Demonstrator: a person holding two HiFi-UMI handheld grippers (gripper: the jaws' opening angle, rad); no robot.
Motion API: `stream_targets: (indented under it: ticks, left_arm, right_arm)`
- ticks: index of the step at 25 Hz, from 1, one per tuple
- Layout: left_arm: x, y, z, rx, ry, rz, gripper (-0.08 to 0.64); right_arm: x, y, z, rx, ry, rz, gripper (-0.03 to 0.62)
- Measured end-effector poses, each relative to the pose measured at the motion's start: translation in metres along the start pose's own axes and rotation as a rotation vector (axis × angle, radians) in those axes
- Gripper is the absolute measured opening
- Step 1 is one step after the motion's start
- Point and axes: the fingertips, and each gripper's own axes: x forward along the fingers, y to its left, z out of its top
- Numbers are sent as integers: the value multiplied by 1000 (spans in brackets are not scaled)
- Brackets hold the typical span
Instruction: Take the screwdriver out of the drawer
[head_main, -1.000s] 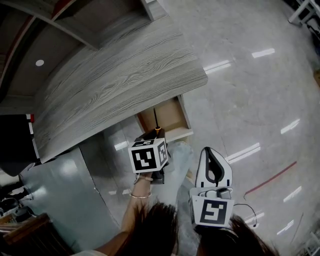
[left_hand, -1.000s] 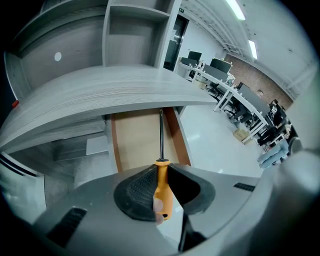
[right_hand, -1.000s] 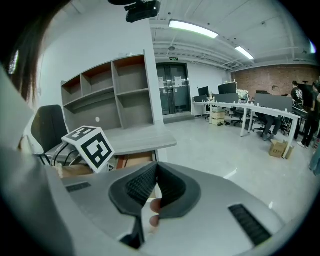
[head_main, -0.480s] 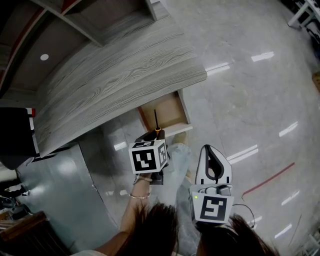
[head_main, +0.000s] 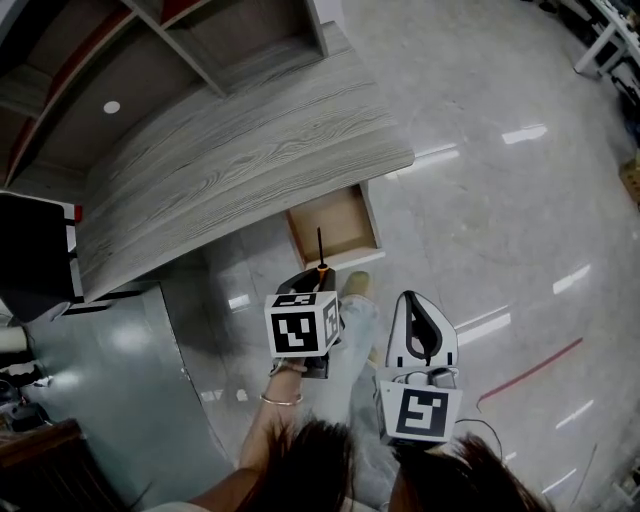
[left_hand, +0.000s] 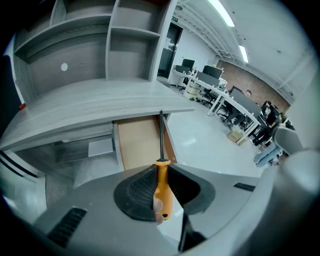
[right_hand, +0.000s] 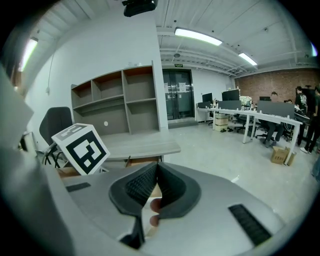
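Desk (head_main: 250, 150), with the open drawer (head_main: 335, 225) under its near edge. The left gripper (left_hand: 161, 167) is clamped on the screwdriver (left_hand: 162, 192) by its orange handle, shaft pointing 12 o'clock toward the drawer, probably already lifted clear. The right gripper (right_hand: 156, 172) sits at its 4 o'clock, jaws together, nothing held. The left gripper view shows the grip; the head view shows only the shaft.

Grey wood-grain worktop (head_main: 250, 150) with open shelving (right_hand: 125, 97) behind it, and a shiny pale floor (head_main: 500, 200) with a red line (head_main: 530, 370) across it. Black office chair (right_hand: 56, 125) to one side. White desks with monitors (right_hand: 235, 112) and a brick wall (right_hand: 270, 80) sit further back.
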Motion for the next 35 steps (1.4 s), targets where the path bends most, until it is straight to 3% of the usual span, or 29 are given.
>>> stream_targets:
  ticks: [8,35]
  left_arm:
    - [-36,-11,-2,16,-46,-22,78]
    - [-167,-52,19,82,-261,-40,78]
  right_arm:
    - [-26,10,6,-34,19,1,26]
    - [-108,33,84,-116,-168,33,26]
